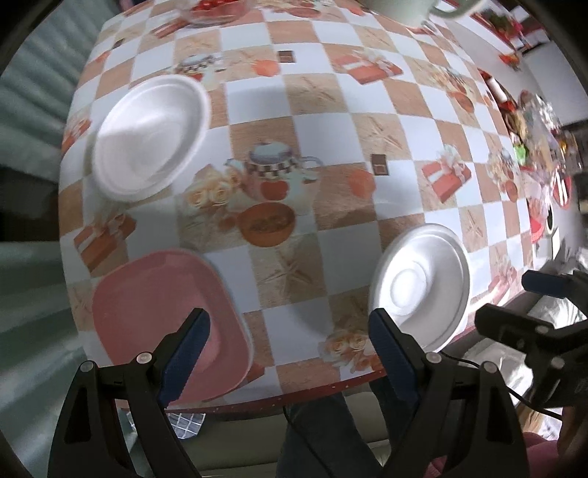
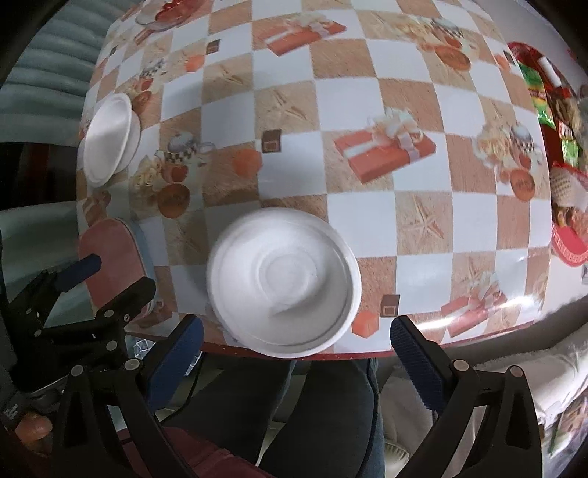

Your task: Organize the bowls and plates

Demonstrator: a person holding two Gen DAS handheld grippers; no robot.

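A white foam bowl sits at the table's near edge on the right; in the right wrist view the same bowl lies just ahead of my open, empty right gripper. A pink square plate lies at the near left edge, partly under the left finger of my open, empty left gripper. It also shows in the right wrist view. A white foam plate lies farther back on the left, also seen in the right wrist view.
The table wears a checked orange-and-white cloth. A glass bowl of red things and a pale green mug stand at the far edge. A red tray of snacks fills the right side. The person's legs are below the table edge.
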